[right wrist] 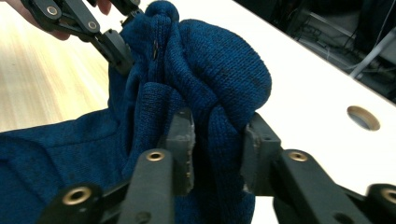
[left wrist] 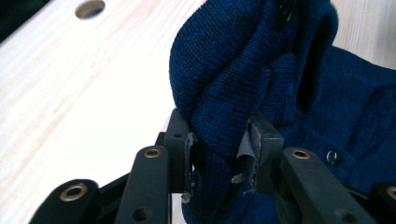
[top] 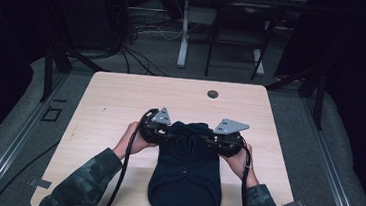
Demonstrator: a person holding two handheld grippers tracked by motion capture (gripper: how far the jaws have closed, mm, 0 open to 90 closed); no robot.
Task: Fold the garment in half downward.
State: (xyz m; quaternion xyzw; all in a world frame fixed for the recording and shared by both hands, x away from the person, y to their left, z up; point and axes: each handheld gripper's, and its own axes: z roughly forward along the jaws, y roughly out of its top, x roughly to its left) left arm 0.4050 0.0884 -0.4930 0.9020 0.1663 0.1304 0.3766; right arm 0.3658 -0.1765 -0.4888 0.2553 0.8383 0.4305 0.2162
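On the left, a hand (top: 135, 140) in a camouflage sleeve (top: 86, 180) comes in from the near edge of the pale wooden table (top: 116, 97), holding the left gripper (top: 167, 133) with its grey plate on top and its cable trailing back toward the near edge; seen from the left gripper view, that gripper (left wrist: 219, 154) has its jaws closed down on a thick fold of the dark blue knitted garment (left wrist: 243, 79), the cloth bunched up between the two pads and bulging above them; a small button (left wrist: 332, 157) shows on the fabric to the right.

In the middle, the garment (top: 187, 176) lies flat on the near half of the table, its wide rounded end at the near edge, its far end gathered and lifted between the two grippers; a round hole (top: 213, 94) sits in the tabletop beyond it, well apart.

On the right, the other hand (top: 240, 160) holds the right gripper (top: 214, 140); in the right gripper view its jaws (right wrist: 215, 144) are pinched on another fold of the same knit (right wrist: 210, 60), cloth filling the narrow gap; the left gripper's jaws bite the garment at the far left of that view.
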